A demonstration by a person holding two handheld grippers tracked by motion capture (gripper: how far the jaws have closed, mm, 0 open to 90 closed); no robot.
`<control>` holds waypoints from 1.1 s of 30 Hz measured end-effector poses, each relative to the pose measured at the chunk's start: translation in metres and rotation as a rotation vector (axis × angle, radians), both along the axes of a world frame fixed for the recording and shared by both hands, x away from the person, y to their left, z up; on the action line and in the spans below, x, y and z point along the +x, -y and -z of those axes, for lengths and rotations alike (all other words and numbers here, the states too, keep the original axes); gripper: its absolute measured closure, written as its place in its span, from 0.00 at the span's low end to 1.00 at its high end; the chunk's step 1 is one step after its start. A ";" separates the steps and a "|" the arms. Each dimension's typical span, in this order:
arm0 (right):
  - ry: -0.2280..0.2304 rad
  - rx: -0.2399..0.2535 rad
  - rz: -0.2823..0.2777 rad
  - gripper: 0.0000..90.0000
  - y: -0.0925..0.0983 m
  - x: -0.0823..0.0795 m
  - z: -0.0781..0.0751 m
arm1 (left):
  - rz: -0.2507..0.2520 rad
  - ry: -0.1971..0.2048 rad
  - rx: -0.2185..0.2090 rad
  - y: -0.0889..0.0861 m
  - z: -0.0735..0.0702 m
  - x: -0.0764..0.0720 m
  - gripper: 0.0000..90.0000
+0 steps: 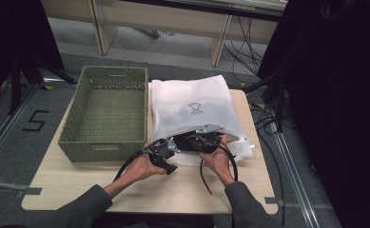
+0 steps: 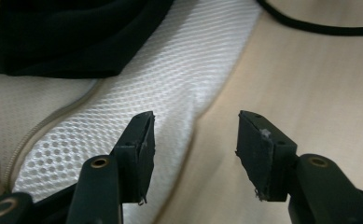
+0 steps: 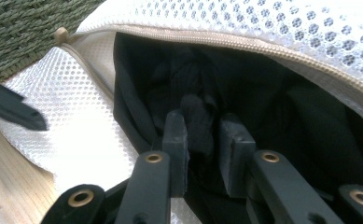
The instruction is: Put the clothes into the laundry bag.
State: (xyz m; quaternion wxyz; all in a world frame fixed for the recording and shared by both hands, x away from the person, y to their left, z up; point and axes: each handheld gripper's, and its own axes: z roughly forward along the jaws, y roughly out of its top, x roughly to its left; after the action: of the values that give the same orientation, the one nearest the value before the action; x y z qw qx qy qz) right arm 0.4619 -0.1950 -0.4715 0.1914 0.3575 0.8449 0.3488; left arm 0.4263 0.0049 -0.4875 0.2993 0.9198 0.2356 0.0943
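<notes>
Right tool (image 3: 202, 140) clamps black cloth (image 3: 193, 116) inside the mesh bag (image 3: 76, 135); left tool (image 2: 193, 140), jaws apart, may let the bag drag along.

My right gripper (image 3: 202, 154) reaches into the unzipped white mesh laundry bag (image 3: 282, 32), its jaws pinching a fold of black garment (image 3: 195, 119). The beige zipper (image 3: 193, 39) runs from ten toward three o'clock. A green woven basket (image 3: 25, 32) sits at ten o'clock.
</notes>
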 end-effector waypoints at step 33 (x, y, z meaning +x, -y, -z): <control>0.023 -0.092 -0.081 0.87 -0.010 -0.027 -0.006 | 0.139 -0.022 0.002 -0.010 0.009 -0.033 0.96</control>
State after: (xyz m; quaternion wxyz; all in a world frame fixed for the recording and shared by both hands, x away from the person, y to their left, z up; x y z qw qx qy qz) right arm 0.4352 -0.1849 -0.4651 0.2032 0.3098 0.8716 0.3210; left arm 0.3930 0.0151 -0.4965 0.3017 0.9352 0.1743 0.0635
